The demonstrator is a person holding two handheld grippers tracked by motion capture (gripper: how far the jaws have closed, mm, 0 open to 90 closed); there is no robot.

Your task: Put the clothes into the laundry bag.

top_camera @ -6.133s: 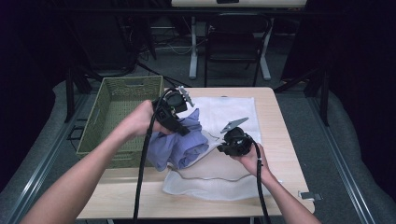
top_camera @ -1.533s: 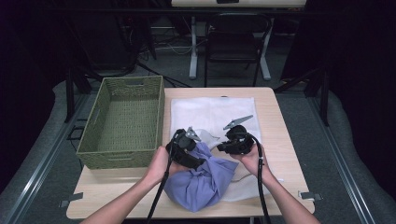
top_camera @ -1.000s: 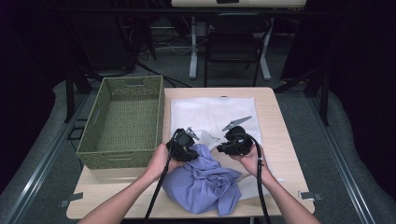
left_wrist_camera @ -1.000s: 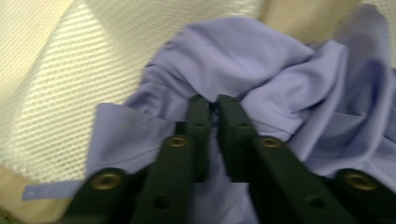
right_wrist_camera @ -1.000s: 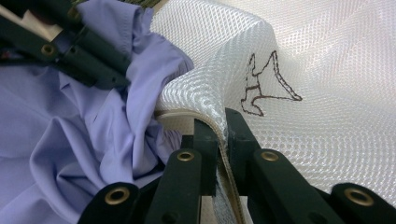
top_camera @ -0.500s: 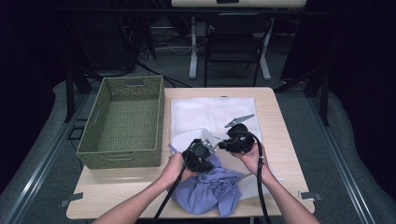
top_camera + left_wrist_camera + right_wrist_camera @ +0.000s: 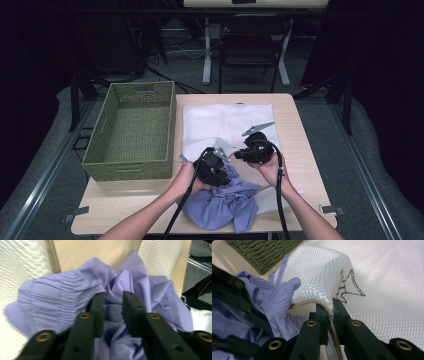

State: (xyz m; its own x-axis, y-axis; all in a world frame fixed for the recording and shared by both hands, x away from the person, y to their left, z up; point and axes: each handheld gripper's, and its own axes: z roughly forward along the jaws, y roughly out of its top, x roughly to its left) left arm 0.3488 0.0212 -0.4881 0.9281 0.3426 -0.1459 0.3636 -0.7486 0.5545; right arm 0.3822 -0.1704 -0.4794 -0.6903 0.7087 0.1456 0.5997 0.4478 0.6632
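Step in hand: stuffing the purple garment (image 7: pixel 225 200) into the white mesh bag (image 7: pixel 225 122), judging from how both are held.
Right gripper (image 7: pixel 331 305): its fingers are clamped on the bag's lifted rim (image 7: pixel 322 298), holding the mouth open; in the high view it (image 7: pixel 240 154) sits just beside the left one.
Left gripper (image 7: pixel 113 301): its fingers are narrow, with a fold of purple cloth between them; whether they truly pinch it I cannot tell. In the high view it (image 7: pixel 221 156) is at the bag's near edge.
Garment's place: bunched on the tabletop (image 7: pixel 300 150) at the near side, mostly outside the bag, one fold reaching toward the raised rim.
Next move calls for: pushing the cloth forward under the raised rim while the right side keeps the mouth up.
Green woven basket (image 7: pixel 107 150): left of the bag, nothing inside.
Mesh bag: looks flat at its far end.
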